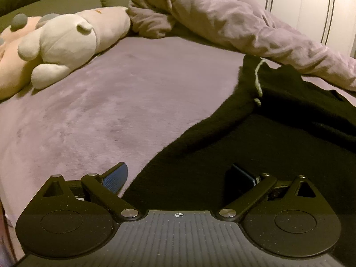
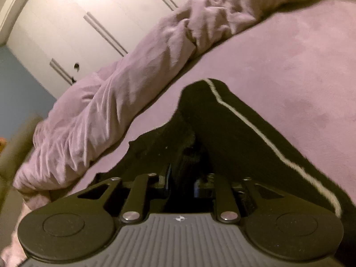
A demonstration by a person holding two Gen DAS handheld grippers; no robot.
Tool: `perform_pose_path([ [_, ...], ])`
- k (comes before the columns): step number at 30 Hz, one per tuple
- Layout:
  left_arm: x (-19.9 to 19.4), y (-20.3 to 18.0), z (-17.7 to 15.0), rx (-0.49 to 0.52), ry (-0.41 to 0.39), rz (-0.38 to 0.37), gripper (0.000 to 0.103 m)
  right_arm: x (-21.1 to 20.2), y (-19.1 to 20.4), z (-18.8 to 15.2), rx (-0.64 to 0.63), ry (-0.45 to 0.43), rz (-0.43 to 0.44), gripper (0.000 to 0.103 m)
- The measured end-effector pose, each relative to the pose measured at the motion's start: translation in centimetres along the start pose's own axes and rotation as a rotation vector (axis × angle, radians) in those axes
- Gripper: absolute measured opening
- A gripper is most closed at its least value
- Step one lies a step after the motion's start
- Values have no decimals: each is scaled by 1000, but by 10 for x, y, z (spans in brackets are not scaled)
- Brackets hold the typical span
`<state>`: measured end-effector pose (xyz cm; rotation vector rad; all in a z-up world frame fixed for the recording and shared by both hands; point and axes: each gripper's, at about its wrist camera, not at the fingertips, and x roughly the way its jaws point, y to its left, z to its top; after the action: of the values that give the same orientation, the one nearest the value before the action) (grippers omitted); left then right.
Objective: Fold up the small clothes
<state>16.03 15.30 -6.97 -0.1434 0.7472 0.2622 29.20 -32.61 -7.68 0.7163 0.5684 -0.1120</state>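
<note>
A black garment (image 1: 255, 138) with a pale drawstring (image 1: 258, 82) lies on the purple bed cover (image 1: 100, 111). My left gripper (image 1: 178, 178) is open, low over the garment's near edge, with its left blue pad (image 1: 115, 178) over the cover and its right pad over the black cloth. In the right wrist view the black garment (image 2: 233, 133) shows a pale side stripe (image 2: 255, 131). My right gripper (image 2: 189, 178) is shut on a bunched fold of this garment and holds it lifted off the cover.
A cream and pink plush toy (image 1: 55, 44) lies at the far left of the bed. A rumpled purple duvet (image 1: 233, 22) runs along the far side, also in the right wrist view (image 2: 111, 89). White wardrobe doors (image 2: 77, 22) stand behind.
</note>
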Motion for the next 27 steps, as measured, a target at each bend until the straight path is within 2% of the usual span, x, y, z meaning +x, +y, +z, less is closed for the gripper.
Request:
perform_pose_path([
  [3, 0, 0, -1, 3, -1, -3, 102, -12, 15, 3, -104, -54, 4, 12],
  [6, -1, 0, 0, 8, 2, 0, 102, -17, 17, 4, -173, -93, -50, 12],
  [10, -2, 1, -1, 7, 6, -2, 102, 3, 3, -3, -207, -20, -170, 15],
  [11, -2, 1, -1, 5, 10, -4, 102, 4, 1, -5, -214, -12, -169, 15],
  [13, -3, 2, -1, 2, 16, -9, 102, -7, 4, -3, -213, -23, -156, 22],
  [17, -6, 9, -2, -4, 26, -18, 102, -47, 4, -6, -202, -36, -105, 24],
  [23, -5, 33, -7, -26, 37, 22, 103, -125, -9, -49, -274, 73, -76, 30],
  [25, -4, 44, -8, -66, 58, 8, 103, -151, -19, -69, -255, 117, -94, 38],
  [27, -6, 49, -9, -87, 69, 14, 103, -173, -31, -89, -240, 165, -120, 39],
])
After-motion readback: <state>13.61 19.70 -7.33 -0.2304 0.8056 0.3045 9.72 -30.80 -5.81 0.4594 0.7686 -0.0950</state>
